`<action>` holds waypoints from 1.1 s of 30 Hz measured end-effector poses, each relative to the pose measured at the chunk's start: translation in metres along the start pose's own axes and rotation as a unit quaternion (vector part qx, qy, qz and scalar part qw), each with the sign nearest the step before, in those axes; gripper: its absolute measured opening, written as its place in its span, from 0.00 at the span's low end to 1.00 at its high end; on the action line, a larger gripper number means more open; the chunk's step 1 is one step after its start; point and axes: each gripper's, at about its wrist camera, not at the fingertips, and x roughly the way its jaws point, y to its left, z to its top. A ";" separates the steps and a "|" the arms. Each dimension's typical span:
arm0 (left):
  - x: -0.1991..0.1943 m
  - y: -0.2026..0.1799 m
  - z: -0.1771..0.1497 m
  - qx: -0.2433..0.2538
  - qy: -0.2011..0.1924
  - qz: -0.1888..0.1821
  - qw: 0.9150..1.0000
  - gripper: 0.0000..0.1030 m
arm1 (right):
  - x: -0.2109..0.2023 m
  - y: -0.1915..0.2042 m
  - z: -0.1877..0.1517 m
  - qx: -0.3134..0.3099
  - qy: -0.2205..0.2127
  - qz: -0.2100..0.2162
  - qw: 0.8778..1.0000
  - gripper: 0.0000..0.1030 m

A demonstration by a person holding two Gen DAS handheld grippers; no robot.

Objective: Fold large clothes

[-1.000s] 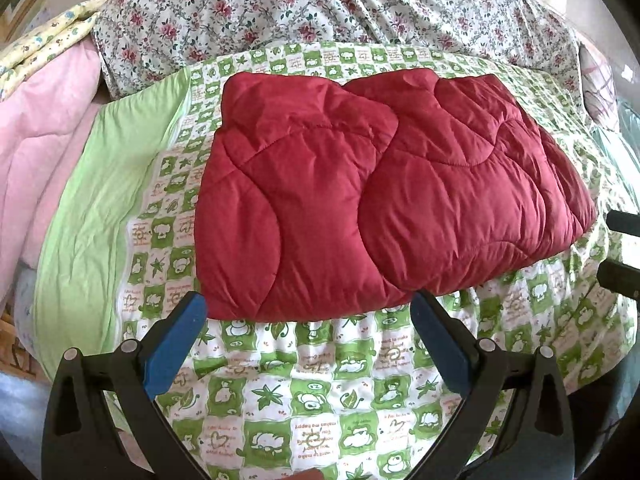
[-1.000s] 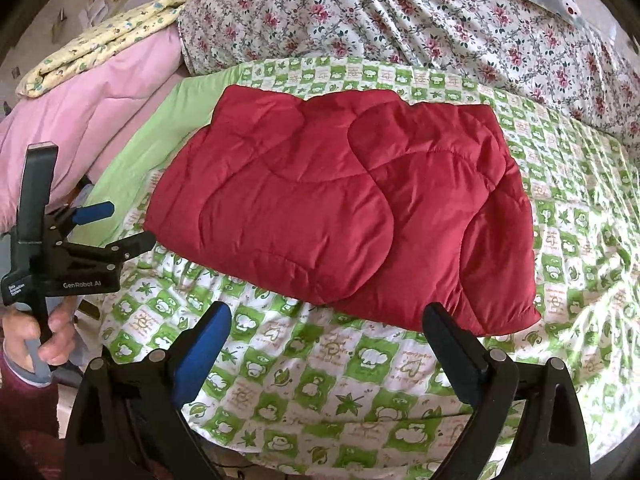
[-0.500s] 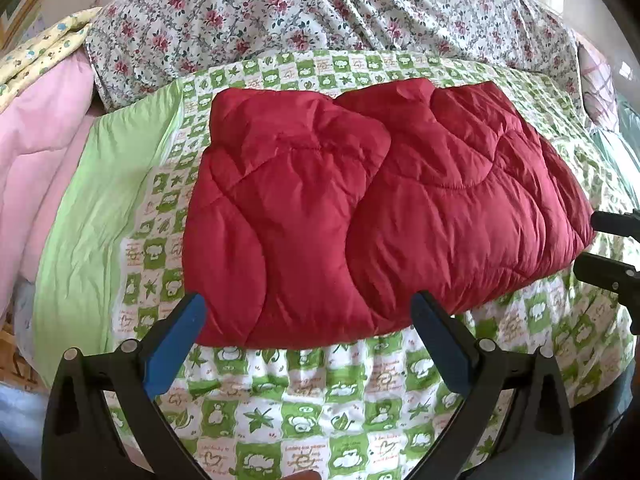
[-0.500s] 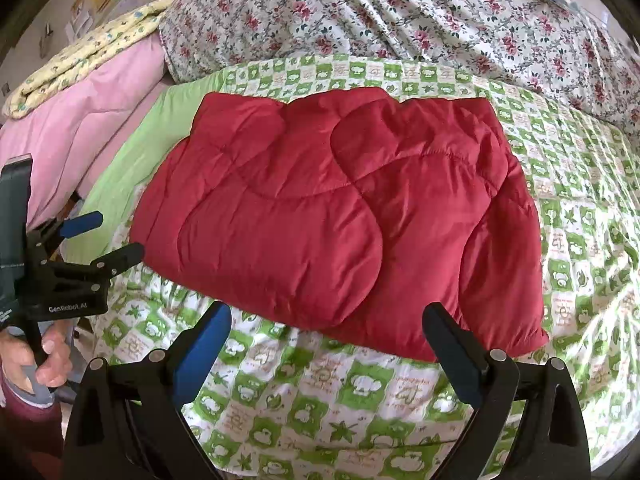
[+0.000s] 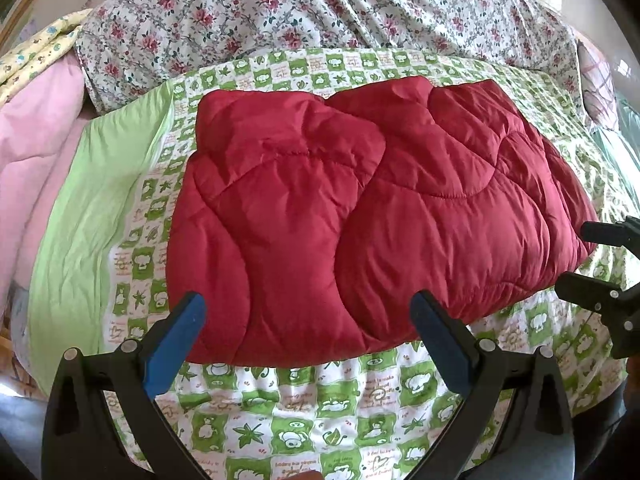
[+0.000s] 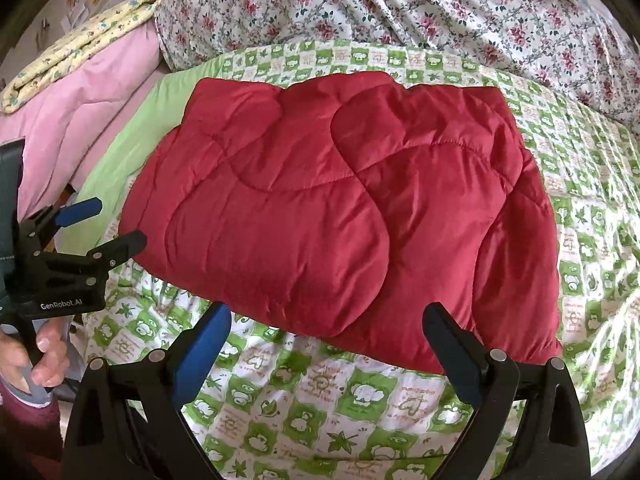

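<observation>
Here the red quilted garment (image 5: 360, 216) is lying folded into a thick block on the bed's green checked sheet (image 5: 304, 420), just ahead of both grippers, probably so its near edge is reachable from the bedside. The left hand-held gripper (image 5: 308, 340) is hovering with its jaws spread wide and nothing between them, its blue pads framing the garment's near left hem. The right hand-held gripper (image 6: 332, 344) is likewise gaping empty before the near right hem. Each is sitting at its own end, seemingly to take the long edge evenly for another fold. Beyond the garment, a floral quilt (image 6: 400, 4) is bunching up.
</observation>
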 end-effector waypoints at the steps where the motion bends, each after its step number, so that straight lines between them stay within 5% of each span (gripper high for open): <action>1: 0.001 0.000 0.000 0.000 0.001 0.000 1.000 0.99 | 0.001 0.000 0.001 0.000 0.000 0.000 1.000 0.95; 33: 0.003 -0.002 0.005 0.002 -0.003 -0.005 1.000 0.99 | -0.004 0.001 0.011 -0.007 -0.011 0.000 1.000 0.95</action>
